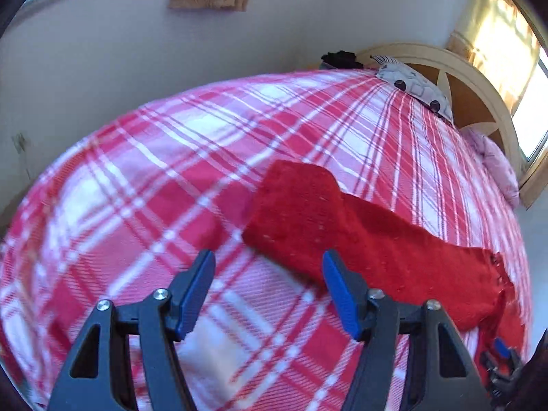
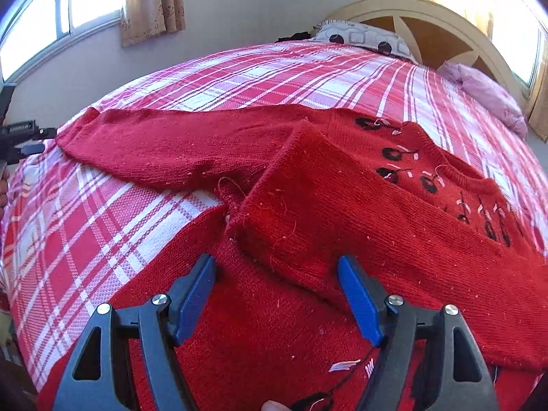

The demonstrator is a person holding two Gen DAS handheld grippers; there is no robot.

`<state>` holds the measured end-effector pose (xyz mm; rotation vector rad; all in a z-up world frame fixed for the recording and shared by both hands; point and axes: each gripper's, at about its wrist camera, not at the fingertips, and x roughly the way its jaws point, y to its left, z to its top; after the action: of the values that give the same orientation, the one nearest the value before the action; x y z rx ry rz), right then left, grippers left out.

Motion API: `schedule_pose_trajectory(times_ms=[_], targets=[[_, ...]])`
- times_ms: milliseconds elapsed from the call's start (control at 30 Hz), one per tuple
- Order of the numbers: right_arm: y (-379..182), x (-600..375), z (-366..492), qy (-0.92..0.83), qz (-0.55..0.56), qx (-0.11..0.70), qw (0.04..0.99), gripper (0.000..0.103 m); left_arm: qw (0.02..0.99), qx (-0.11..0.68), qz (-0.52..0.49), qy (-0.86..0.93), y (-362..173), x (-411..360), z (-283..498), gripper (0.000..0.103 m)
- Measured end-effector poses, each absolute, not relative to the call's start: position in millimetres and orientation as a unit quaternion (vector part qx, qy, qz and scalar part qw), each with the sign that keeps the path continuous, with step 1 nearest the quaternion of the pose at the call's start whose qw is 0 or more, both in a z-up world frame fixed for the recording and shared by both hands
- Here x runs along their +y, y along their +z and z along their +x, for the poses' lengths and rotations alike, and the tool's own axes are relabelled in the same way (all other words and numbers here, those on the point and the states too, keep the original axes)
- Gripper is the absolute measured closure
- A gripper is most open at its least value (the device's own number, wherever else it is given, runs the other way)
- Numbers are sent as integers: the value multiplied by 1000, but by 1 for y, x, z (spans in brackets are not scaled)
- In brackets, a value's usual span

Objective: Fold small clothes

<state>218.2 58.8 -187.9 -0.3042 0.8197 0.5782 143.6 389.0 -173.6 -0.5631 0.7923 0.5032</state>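
A red knitted sweater (image 2: 274, 325) with black and pink embroidery lies flat on the plaid bedspread (image 2: 137, 212). One sleeve (image 2: 325, 212) is folded across the body, and the other sleeve (image 2: 164, 144) stretches out to the left. My right gripper (image 2: 277, 263) hovers open over the folded sleeve's cuff, pads apart and gripping nothing. In the left wrist view the stretched sleeve (image 1: 342, 233) lies ahead. My left gripper (image 1: 269, 267) stands open just short of its cuff end, over bare bedspread (image 1: 154, 188), with the right finger beside the sleeve's edge.
A patterned pillow (image 2: 363, 37) and a pink pillow (image 2: 486, 85) rest against the wooden headboard (image 2: 428, 17). A dark item (image 1: 340, 60) sits at the bed's far corner. Walls and curtained windows (image 2: 150, 3) lie beyond. A person's fingertip (image 2: 270, 404) shows at the bottom edge.
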Motion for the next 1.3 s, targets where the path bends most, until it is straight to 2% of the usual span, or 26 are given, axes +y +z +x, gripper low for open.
schedule_pose_trajectory(times_ms=[133,267,300,367,600,1000,1300], targets=[[-188,53,220,279,-136,391,866,28,841,375,-329,212,-186,396,155,62],[-189,54,219,278,-137,388,868,28,833,360,-363,212,-190,406,158,63],[-188,54,219,278,-137,387,868,28,832,359,-365,215,-191,408,159,66],[-188,54,218,278,-136,387,868,28,832,359,-359,223,-191,412,162,98],[-185,52,218,283,-132,388,867,28,853,336,-340,210,-170,398,158,98],[-133,-24,195,268,-77,373,885,28,904,272,-321,82,-77,312,182,98],[-124,-88,168,241,-34,357,902,28,907,272,-321,18,-64,246,222,98]])
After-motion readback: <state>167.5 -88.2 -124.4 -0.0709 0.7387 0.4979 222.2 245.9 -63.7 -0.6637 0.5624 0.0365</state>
